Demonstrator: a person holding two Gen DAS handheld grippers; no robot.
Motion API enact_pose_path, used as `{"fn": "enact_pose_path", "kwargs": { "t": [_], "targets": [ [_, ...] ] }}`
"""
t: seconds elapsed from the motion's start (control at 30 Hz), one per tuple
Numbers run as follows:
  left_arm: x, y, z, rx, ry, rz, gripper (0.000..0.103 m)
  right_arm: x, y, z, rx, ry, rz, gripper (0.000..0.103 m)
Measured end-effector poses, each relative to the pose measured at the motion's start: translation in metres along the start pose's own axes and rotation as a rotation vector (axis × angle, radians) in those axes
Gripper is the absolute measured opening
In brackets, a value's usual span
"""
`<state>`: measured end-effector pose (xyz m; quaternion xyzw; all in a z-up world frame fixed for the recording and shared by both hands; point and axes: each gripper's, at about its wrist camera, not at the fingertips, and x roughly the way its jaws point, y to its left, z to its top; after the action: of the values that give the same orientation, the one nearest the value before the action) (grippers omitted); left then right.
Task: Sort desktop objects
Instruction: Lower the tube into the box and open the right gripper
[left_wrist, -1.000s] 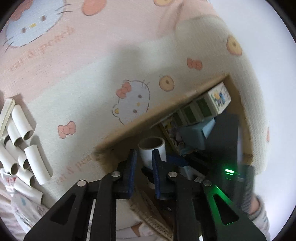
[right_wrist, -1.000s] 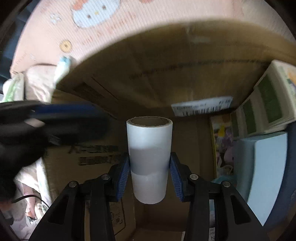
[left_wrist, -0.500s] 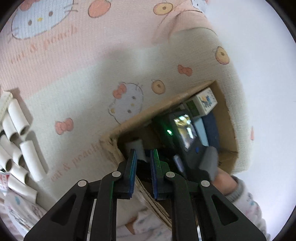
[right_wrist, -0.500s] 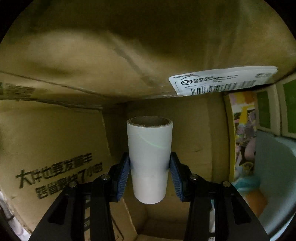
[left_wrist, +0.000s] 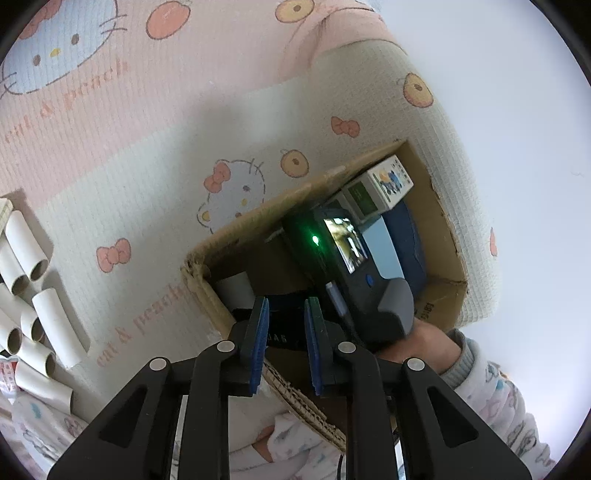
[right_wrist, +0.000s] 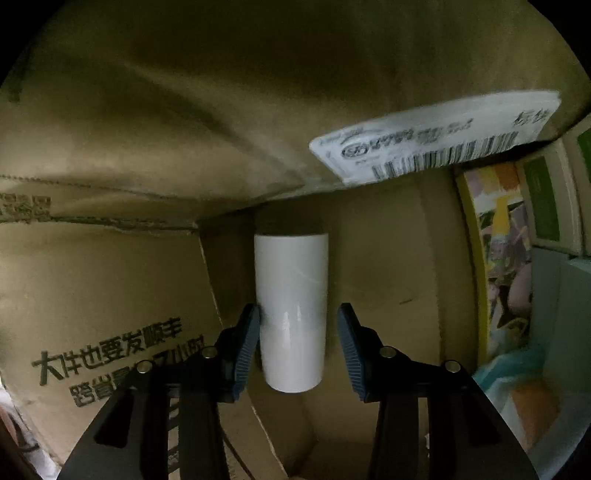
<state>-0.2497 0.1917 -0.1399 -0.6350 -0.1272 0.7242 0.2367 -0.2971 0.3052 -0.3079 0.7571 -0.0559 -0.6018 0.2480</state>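
A white paper tube (right_wrist: 291, 314) lies in the corner of a brown cardboard box (right_wrist: 110, 295). My right gripper (right_wrist: 299, 350) is deep inside the box with its jaws open; the left pad touches the tube, the right pad stands apart from it. In the left wrist view the same tube (left_wrist: 236, 290) shows inside the box (left_wrist: 258, 218), beside the right gripper's body (left_wrist: 351, 266). My left gripper (left_wrist: 286, 343) hovers over the box's near edge, jaws a narrow gap apart and empty. Several more white tubes (left_wrist: 33, 306) lie on the mat at left.
The box also holds small green-and-white cartons (left_wrist: 384, 184), a blue pack (left_wrist: 406, 243) and a colourful booklet (right_wrist: 506, 266). A shipping label (right_wrist: 436, 147) sticks on the box flap. A pink and cream Hello Kitty mat (left_wrist: 147, 147) covers the surface.
My right gripper went deeper into the box and its jaws opened, letting go of the tube. My left gripper drew back a little from the box.
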Motion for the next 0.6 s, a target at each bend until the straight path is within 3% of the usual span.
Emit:
{"fn": "enact_pose_path", "kwargs": {
  "t": [0.23, 0.4, 0.6],
  "targets": [
    [0.002, 0.002, -0.002, -0.018, 0.009, -0.030, 0.021, -0.003, 0.003, 0.002, -0.025, -0.006, 0.023, 0.034],
    [0.003, -0.003, -0.004, 0.002, 0.024, -0.014, 0.021, -0.004, -0.003, 0.007, 0.032, 0.060, 0.122, 0.034],
    [-0.005, -0.009, -0.004, 0.014, -0.017, 0.022, 0.024, -0.020, 0.009, 0.003, 0.023, 0.016, 0.053, 0.035]
  ]
}}
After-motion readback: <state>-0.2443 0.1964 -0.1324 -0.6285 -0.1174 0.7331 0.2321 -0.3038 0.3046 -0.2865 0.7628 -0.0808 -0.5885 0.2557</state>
